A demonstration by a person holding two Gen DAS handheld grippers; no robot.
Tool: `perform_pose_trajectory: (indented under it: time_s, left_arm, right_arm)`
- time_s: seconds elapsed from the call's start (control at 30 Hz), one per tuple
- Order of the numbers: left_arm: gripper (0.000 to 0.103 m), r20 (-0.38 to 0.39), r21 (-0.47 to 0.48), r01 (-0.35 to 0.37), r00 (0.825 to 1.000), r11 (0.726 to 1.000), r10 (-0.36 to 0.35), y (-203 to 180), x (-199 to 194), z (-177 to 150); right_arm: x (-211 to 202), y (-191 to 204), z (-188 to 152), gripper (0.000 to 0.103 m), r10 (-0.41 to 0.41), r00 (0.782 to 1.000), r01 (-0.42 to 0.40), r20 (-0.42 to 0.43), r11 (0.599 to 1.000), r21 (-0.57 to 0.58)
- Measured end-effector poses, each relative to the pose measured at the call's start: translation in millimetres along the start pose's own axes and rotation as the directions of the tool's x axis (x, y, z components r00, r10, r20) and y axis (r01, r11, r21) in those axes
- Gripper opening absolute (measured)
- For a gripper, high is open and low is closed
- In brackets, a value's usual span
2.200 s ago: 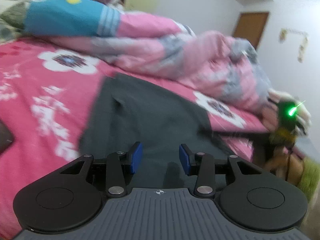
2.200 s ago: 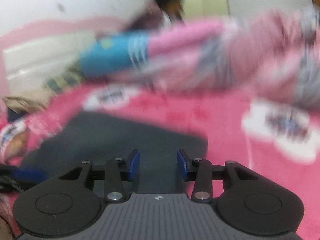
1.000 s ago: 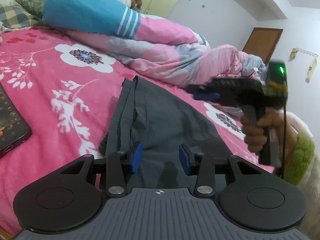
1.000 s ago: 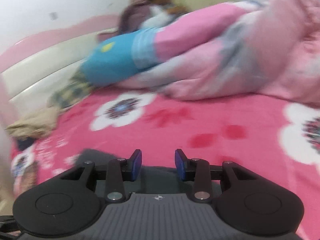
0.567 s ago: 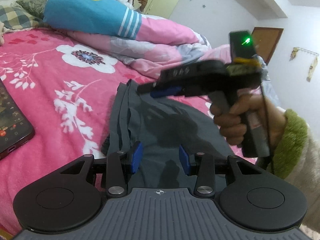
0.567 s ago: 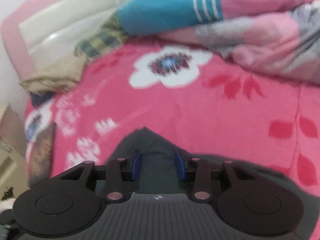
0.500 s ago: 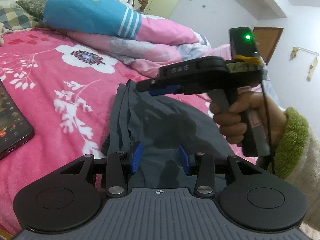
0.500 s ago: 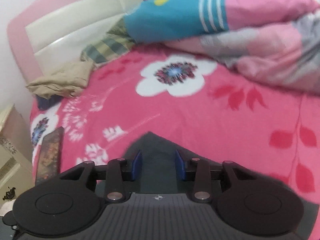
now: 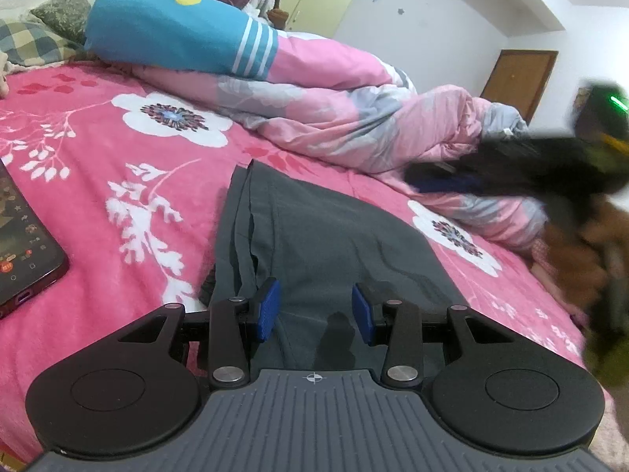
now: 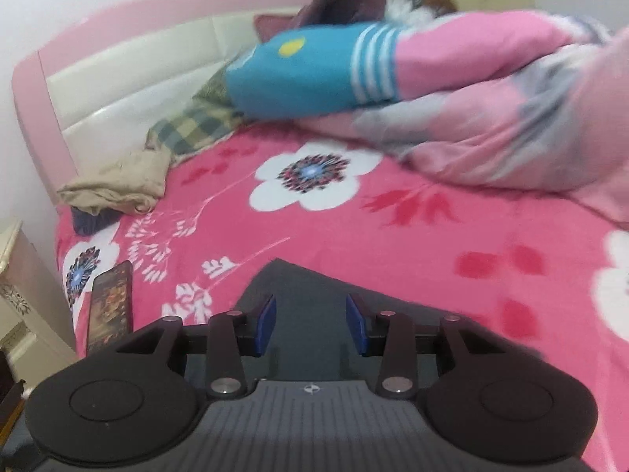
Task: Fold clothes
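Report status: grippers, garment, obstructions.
Left gripper open over grey garment. Right gripper empty, jaws opening. Garment folded lengthwise on bedspread. Phone alongside, clear.

Two matching black handheld grippers, blue pads

Left gripper point(image 9: 314, 312): ribbed grey top plate with crosshair mark, round black discs either side, silver pivot screws on the linkage arms; right gripper point(image 10: 310, 324) same build, carries a green LED in left view

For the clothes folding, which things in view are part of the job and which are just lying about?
Part of the job:
- dark grey garment, laid out on the bed
- left hand-held gripper
- right hand-held gripper, jaws opening, nothing between them

Lying about:
- phone
- pink duvet
- blue pillow
- beige cloth
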State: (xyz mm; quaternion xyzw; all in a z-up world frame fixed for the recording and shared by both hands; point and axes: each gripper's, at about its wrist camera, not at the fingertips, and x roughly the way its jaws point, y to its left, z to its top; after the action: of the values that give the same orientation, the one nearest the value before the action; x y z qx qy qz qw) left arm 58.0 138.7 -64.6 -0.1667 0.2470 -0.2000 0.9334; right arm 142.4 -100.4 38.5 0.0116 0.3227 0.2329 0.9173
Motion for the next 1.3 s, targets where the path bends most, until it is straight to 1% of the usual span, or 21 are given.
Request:
perform_pose_trajectory:
  time_s: [0.1,0.17,0.23,0.3,0.43,0.47,0.57,0.67,0.73,0.8,0.83,0.9,0.93,0.97,1.0,1.07,1.13,1.17,1.2,1.27,1.3]
  left_arm:
    - [0.04,0.002,0.002,-0.005,1.0,1.0,0.005,-0.7,0.2,-0.5]
    - [0.041,0.002,0.003,-0.009,1.0,1.0,0.009,-1.5,0.3,-0.6]
    - [0.041,0.003,0.005,-0.013,1.0,1.0,0.013,-2.1,0.5,-0.7]
    - [0.041,0.001,0.006,-0.017,1.0,1.0,0.017,-3.2,0.5,-0.6]
    - [0.041,-0.011,0.016,-0.032,0.999,0.999,0.032,-6.3,1.1,1.7]
    - [0.041,-0.015,0.018,-0.035,0.999,0.999,0.036,-6.9,1.3,2.3]
    - [0.041,-0.02,0.013,-0.044,0.999,0.999,0.044,-8.2,1.4,3.2]
    - [0.041,-0.025,0.019,-0.061,0.998,0.998,0.062,-11.9,0.1,4.8]
    - [0.041,-0.024,0.034,-0.079,0.997,0.996,0.08,-16.3,-2.1,6.8]
    - [0.042,-0.008,0.052,-0.108,0.994,0.993,0.108,-23.1,-7.7,10.4]
    - [0.044,0.0,0.062,-0.122,0.993,0.991,0.122,-26.4,-10.5,12.2]
    - [0.057,0.037,0.105,-0.157,0.987,0.982,0.154,-37.4,-20.5,15.6]
    - [0.06,0.056,0.137,-0.168,0.985,0.976,0.161,-44.5,-25.2,16.6]
    - [0.064,0.071,0.169,-0.172,0.984,0.971,0.162,-52.2,-28.2,17.3]
    - [0.07,0.086,0.2,-0.176,0.983,0.964,0.162,-59.9,-31.3,18.1]
    - [0.076,0.089,0.25,-0.17,0.984,0.953,0.152,-76.2,-31.2,18.7]
    - [0.082,0.055,0.279,-0.152,0.988,0.948,0.143,-90.6,-21.0,17.0]
    - [0.089,0.027,0.292,-0.146,0.989,0.945,0.144,-96.8,-13.7,15.4]
    - [0.095,-0.011,0.306,-0.145,0.988,0.941,0.155,-101.4,-4.6,12.9]
    - [0.097,-0.093,0.335,-0.161,0.975,0.928,0.203,-107.3,16.4,4.2]
    - [0.097,-0.134,0.347,-0.172,0.964,0.922,0.231,-108.3,26.2,-0.1]
  right_arm:
    - [-31.1,-4.1,-29.6,0.042,-0.055,0.998,0.055,0.02,0.998,0.005]
    - [-42.9,-5.7,-52.5,0.042,-0.075,0.997,0.075,0.015,0.997,0.013]
    - [-47.4,-5.5,-77.0,0.042,-0.092,0.996,0.092,0.013,0.996,0.009]
    - [-43.4,-1.8,-94.3,0.042,-0.132,0.991,0.131,-0.008,0.991,-0.029]
    - [-35.3,4.4,-112.9,0.042,-0.205,0.978,0.202,-0.032,0.976,-0.076]
    - [-41.3,8.3,-111.1,0.042,-0.207,0.978,0.205,-0.012,0.976,-0.074]
    - [-74.2,19.6,-99.6,0.042,-0.188,0.977,0.194,0.103,0.98,-0.052]
    - [-92.6,23.1,-103.9,0.042,-0.19,0.97,0.2,0.153,0.979,-0.051]
    - [-90.5,20.2,-116.7,0.042,-0.203,0.969,0.211,0.139,0.977,-0.04]
    - [-73.4,13.6,-136.0,0.042,-0.221,0.972,0.225,0.081,0.974,-0.037]
    - [-70.6,12.1,-141.1,0.042,-0.226,0.971,0.229,0.076,0.973,-0.029]
    - [-68.0,9.8,-149.4,0.042,-0.233,0.969,0.235,0.079,0.972,-0.011]
    - [-66.6,8.6,-153.6,0.042,-0.237,0.968,0.238,0.08,0.971,-0.002]
    - [-65.3,7.5,-157.7,0.042,-0.24,0.967,0.241,0.081,0.971,0.007]
    - [-70.5,9.0,-156.7,0.042,-0.241,0.965,0.241,0.104,0.97,0.008]
    - [-82.9,13.9,-154.0,0.042,-0.233,0.959,0.237,0.161,0.972,-0.002]
    - [-91.9,19.1,-155.7,0.042,-0.208,0.956,0.218,0.205,0.976,-0.027]
    - [-94.7,21.1,-158.0,0.042,-0.189,0.958,0.202,0.218,0.979,-0.039]
    - [-89.7,21.7,-162.2,0.043,-0.18,0.964,0.193,0.195,0.98,-0.049]
    - [-75.2,22.8,-171.4,0.043,-0.183,0.975,0.193,0.125,0.979,-0.071]
    - [-74.1,25.3,-173.2,0.043,-0.197,0.973,0.209,0.123,0.974,-0.089]
